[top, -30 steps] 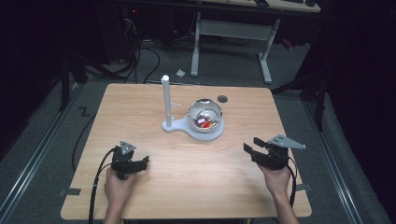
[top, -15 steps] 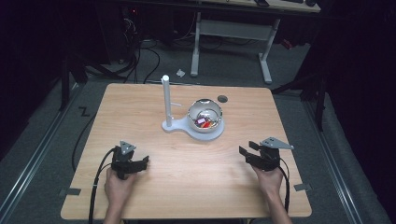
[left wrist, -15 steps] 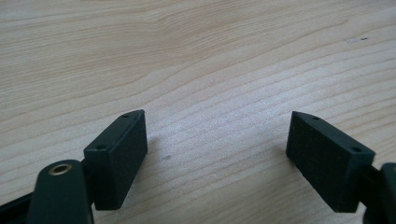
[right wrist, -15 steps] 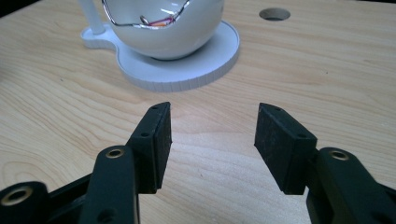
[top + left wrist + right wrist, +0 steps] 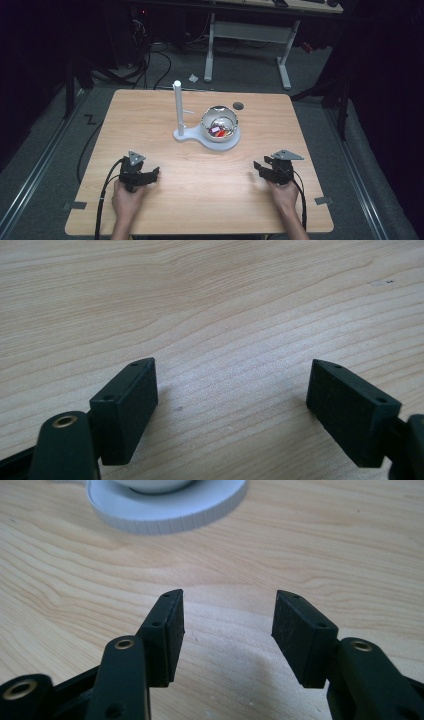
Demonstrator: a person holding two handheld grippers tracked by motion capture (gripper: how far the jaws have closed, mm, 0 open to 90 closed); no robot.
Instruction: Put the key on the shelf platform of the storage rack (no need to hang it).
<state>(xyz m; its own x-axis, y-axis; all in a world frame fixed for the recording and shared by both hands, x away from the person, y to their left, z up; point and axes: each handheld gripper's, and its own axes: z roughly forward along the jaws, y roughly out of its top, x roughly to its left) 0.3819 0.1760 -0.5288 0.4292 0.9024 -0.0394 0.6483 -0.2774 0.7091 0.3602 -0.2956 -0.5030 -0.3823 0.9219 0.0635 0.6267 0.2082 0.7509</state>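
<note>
bowl stand (image 5: pixel 216 142) ahead, hand-held grippers (image 5: pixel 150 175) apart

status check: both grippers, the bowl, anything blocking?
Left gripper open, empty, over bare wood. Right gripper open, empty. Shiny metal bowl on white round base, untouched. White upright post beside it; path clear.

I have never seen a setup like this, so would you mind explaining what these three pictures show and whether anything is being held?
A person at a wooden table holds a two-jaw tool in each hand: the left gripper and the right gripper. The high view looks down from above. The other two come from cameras riding on each gripper, looking along its black jaws. Both grippers are open and hold nothing. Mid-table stands a white base with an upright post and a shiny bowl holding small colourful items.
</note>
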